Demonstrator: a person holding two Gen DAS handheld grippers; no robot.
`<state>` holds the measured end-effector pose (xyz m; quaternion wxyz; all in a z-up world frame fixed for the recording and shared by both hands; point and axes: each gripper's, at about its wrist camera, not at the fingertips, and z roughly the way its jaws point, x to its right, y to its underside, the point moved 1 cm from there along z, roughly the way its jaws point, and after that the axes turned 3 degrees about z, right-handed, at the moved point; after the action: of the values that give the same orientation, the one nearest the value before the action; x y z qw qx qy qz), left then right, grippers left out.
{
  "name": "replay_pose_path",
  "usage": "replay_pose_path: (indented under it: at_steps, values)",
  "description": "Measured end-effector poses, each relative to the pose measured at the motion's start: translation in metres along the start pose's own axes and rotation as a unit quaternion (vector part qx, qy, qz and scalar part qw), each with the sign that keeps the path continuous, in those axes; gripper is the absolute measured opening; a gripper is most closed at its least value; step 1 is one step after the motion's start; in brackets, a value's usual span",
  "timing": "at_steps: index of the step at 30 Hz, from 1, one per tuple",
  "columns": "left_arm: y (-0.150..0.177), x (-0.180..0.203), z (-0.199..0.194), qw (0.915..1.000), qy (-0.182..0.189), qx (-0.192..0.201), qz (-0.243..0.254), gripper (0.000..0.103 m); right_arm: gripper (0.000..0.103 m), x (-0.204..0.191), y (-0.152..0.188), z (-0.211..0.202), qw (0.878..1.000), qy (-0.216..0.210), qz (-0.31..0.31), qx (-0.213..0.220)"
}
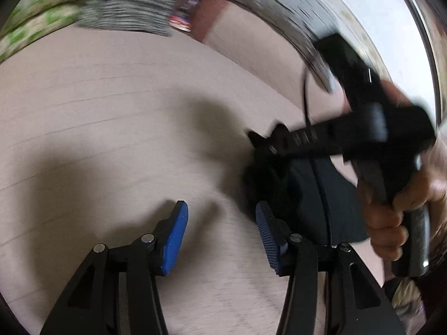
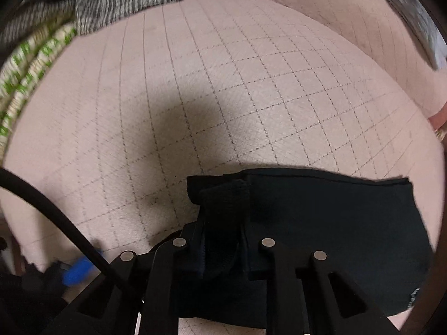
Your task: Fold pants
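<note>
Green-and-white patterned cloth (image 1: 36, 19) lay at the upper left of the left wrist view, and beside it, toward the top centre, was a grey and white striped woven fabric (image 1: 131, 14), both blurred. Below them spread the pale pink quilted cover with thin stitched lines (image 1: 111, 97), which filled most of the frame. At the bottom, the left gripper (image 1: 222, 236) stood with its two blue ribbed pads (image 1: 176, 237) apart, and only the pink cover showed between them, so it held nothing. Just right of its right pad lay the black folded pants (image 1: 304, 195), in the lower right part of the frame. Above the pants, the right gripper (image 1: 259, 139) came in from the right edge, held by a person's hand (image 1: 396, 212) around its black handle.

In the right wrist view, the same green cloth (image 2: 28, 64) and striped fabric (image 2: 123, 2) were at the upper left, and the pink cover (image 2: 223, 83) filled the centre. A black cable (image 2: 56, 215) crossed the lower left. At the bottom centre, the right gripper (image 2: 223, 251) was closed on a bunched fold of the black pants (image 2: 335, 223); the garment spread from the jaws to the lower right, flat on the cover.
</note>
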<state>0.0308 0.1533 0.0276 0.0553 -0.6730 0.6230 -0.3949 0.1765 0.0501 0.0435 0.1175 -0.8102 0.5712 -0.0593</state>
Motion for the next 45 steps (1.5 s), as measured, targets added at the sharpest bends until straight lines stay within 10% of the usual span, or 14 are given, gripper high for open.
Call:
replay_pose_path:
  at_steps: [4, 6, 20, 27, 31, 38, 45]
  values:
    - [-0.002, 0.033, 0.029, 0.9985, -0.011, -0.031, 0.045, 0.045, 0.020, 0.031, 0.001, -0.015, 0.999, -0.044, 0.021, 0.015]
    - [-0.008, 0.044, 0.038, 0.9982, 0.007, -0.048, 0.036, 0.012, 0.020, 0.046, 0.005, -0.027, 0.998, -0.058, 0.025, 0.027]
    - [-0.004, 0.161, 0.057, 0.9901, 0.073, -0.079, 0.090, 0.021, 0.021, 0.193, 0.038, -0.047, 0.987, -0.058, 0.135, 0.071]
    - [0.022, 0.153, 0.038, 0.9905, 0.059, -0.098, 0.076, 0.034, 0.055, 0.253, 0.070, -0.042, 0.980, 0.005, 0.180, 0.089]
    - [0.027, 0.135, 0.025, 0.9937, 0.039, -0.086, 0.061, 0.038, 0.054, 0.282, 0.090, -0.081, 0.963, 0.008, 0.223, 0.150]
    - [0.038, 0.118, 0.020, 0.9949, 0.032, -0.088, 0.037, 0.038, 0.036, 0.253, 0.103, -0.114, 0.934, -0.209, 0.216, 0.192]
    - [0.041, 0.122, 0.016, 0.9953, 0.029, -0.086, 0.036, 0.039, 0.036, 0.257, 0.110, -0.044, 0.931, -0.186, 0.277, 0.148]
